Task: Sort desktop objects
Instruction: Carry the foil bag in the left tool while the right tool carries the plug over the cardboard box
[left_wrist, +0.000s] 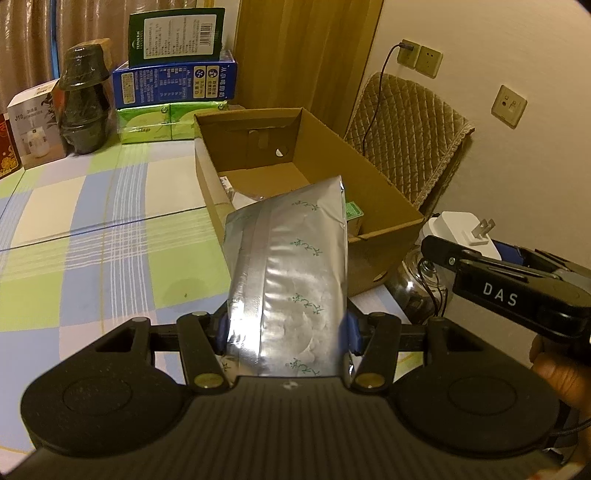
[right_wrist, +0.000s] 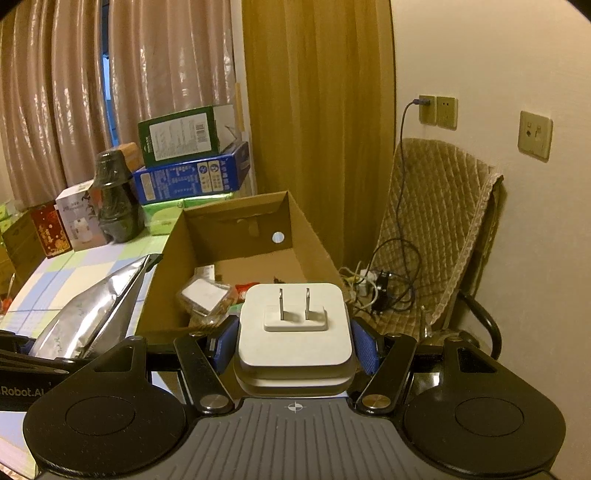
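1. The sorting is judged to be partly done. A few small things, among them a clear packet (right_wrist: 207, 297) and something red, are already seen lying in the cardboard box (left_wrist: 388, 206).
2. Two more things are held up in the air and are not yet put in.
3. A shiny silver bag (left_wrist: 291, 280) is held tight between the blue fingers (left_wrist: 221, 332) of the left gripper (left_wrist: 286, 332). Its far end is seen over the near edge of the box.
4. A white plug block (right_wrist: 295, 325) is held tight between the fingers of the right gripper (right_wrist: 293, 343), with its two metal pins pointed up. It is held just near the box's near edge.
5. The far half of the box floor is seen bare, so room is thought to be left for both things.
6. Nothing is seen in the way above the box. The two grippers are close side by side, so a bump between them is a thing to be watched for.
7. On the far left of the table (left_wrist: 92, 221), a dark wrapped stack (left_wrist: 83, 99) and piled boxes (left_wrist: 173, 79) are seen. It cannot be told if those are to be sorted too.
8. On the right, past the table, a padded chair (right_wrist: 439, 221) and tangled cords (right_wrist: 380, 288) are seen.
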